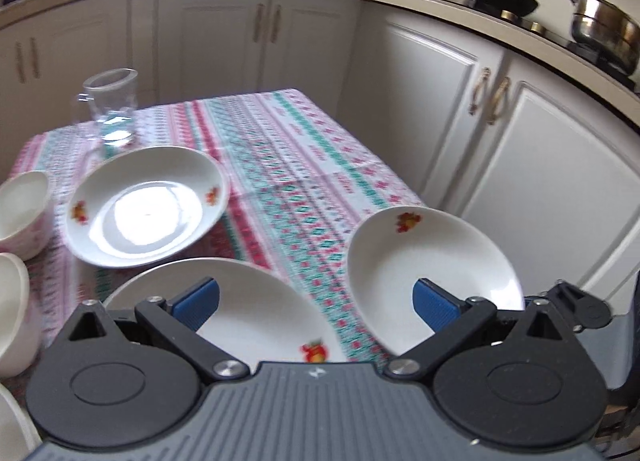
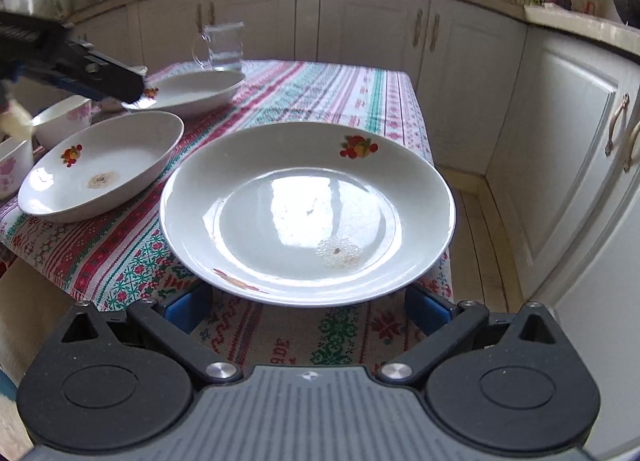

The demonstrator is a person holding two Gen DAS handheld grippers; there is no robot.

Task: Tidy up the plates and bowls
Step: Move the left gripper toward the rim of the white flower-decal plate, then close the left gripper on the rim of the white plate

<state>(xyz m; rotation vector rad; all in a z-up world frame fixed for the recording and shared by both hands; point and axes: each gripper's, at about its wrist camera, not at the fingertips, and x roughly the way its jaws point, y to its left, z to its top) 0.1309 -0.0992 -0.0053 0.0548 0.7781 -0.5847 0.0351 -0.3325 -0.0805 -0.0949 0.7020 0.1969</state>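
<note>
Left wrist view: left gripper (image 1: pixel 316 303) held above the table, tilted down over the near edge, fingers spread wide with nothing between them. One blue pad (image 1: pixel 197 303) sits over the near plate (image 1: pixel 256 309); the other pad overlaps the rim of the right plate (image 1: pixel 424 261) in the frame, contact not clear. Far plate (image 1: pixel 146 207) lies flat on the patterned tablecloth (image 1: pixel 288 165), with a glass jug (image 1: pixel 112 107) just behind it. Two white bowls (image 1: pixel 22 213) at the left edge, partly cut off. View is blurred.

Right wrist view: right gripper (image 2: pixel 308 307) low at the near table edge, level and pointing across the table, fingers wide apart, nothing held. Large plate (image 2: pixel 308 213) with a fruit motif lies directly ahead; its near rim overlaps both blue pads in the frame, and I cannot tell if they touch. A small smear of residue shows in its well. To the left, a deeper plate (image 2: pixel 104 169), also with residue, and another plate behind it near the jug. The other gripper (image 2: pixel 100 77) reaches in from the upper left, above those plates. Pink-flowered bowls (image 2: pixel 60 121) at far left.
</note>
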